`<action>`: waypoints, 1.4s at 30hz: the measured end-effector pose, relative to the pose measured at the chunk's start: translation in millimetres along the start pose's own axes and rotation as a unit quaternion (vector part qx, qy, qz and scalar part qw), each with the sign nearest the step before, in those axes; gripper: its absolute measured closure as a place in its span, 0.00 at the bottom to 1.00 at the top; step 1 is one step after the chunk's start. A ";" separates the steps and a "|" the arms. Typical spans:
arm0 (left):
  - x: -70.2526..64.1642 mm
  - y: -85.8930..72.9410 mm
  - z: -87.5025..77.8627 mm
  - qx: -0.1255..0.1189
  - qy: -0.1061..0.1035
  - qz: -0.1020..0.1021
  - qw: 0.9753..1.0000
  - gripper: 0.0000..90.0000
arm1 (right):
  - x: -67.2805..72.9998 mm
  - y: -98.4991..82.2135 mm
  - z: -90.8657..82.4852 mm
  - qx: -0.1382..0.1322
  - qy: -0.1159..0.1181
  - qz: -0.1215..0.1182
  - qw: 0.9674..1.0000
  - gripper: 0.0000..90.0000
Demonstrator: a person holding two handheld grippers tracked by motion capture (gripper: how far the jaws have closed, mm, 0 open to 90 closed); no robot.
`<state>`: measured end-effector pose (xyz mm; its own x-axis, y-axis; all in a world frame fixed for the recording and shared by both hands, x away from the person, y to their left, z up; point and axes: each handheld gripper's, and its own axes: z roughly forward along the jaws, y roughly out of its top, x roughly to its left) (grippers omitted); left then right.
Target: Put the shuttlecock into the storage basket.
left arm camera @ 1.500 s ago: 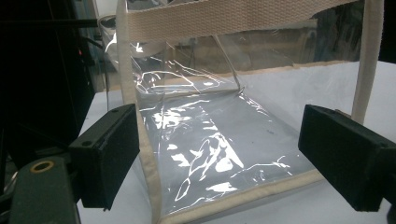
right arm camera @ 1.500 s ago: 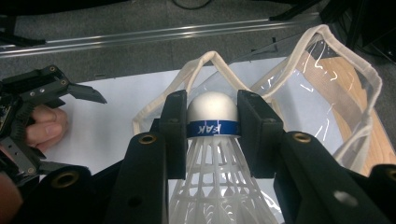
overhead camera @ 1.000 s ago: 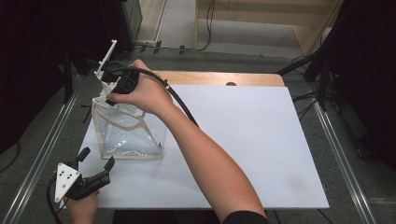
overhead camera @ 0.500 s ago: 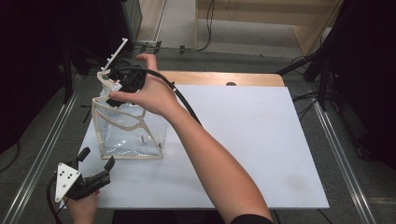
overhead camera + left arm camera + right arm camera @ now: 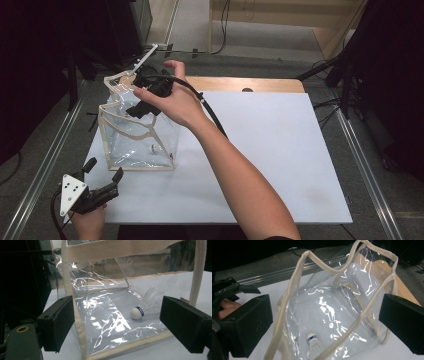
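Note:
A clear plastic bag [image 5: 131, 131] with beige webbing trim stands upright on the left of the white table sheet [image 5: 270, 150]. Inside it, a white shuttlecock [image 5: 155, 148] lies on the bottom, cork [image 5: 136, 313] toward the left gripper view. My right gripper [image 5: 140, 93] hovers over the bag's open top. Its jaws have just been opening and stand wide in the right gripper view, pressing on nothing, with the bag's rim [image 5: 295, 282] and the shuttlecock [image 5: 313, 340] below them. My left gripper [image 5: 104, 170] rests open near the table's front left, facing the bag's lower corner [image 5: 83, 350].
A wooden tabletop edge [image 5: 250, 83] shows beyond the white sheet. Metal rails [image 5: 45, 165] run along both sides of the table. Cables and dark stands sit on the floor at the back. The right gripper's black cable [image 5: 207, 107] trails over the forearm.
The right hand has shifted a little to the right above the bag's top. The left gripper and the bag have stayed where they were.

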<state>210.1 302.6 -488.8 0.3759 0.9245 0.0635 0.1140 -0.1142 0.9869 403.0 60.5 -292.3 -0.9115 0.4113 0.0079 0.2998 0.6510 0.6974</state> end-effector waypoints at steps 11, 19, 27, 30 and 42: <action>-0.3 -0.1 0.2 0.003 0.001 0.002 1.000 0.15 | -12.2 -29.4 -13.9 -0.010 -0.009 0.013 1.000 0.00; -0.3 -0.1 0.2 0.003 0.000 0.002 1.000 0.15 | -15.7 -46.5 -22.0 -0.022 -0.014 0.020 0.999 0.00; -0.4 -0.1 0.3 0.003 0.001 0.002 1.000 0.15 | -17.3 -54.9 -29.4 -0.032 -0.019 0.021 0.999 0.00; -0.5 -0.1 0.4 0.004 0.001 0.003 1.000 0.15 | -18.0 -56.4 -32.6 -0.033 -0.020 0.023 0.999 0.00; -0.8 -0.1 0.5 0.005 0.001 0.005 1.000 0.15 | -22.1 -68.9 -37.4 -0.034 -0.024 0.030 0.999 0.00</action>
<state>210.2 301.7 -489.0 0.3758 0.9238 0.0736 0.1186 -0.1267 0.9848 392.0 -17.3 -313.7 -0.8773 0.4796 0.0168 0.3314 0.5802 0.7440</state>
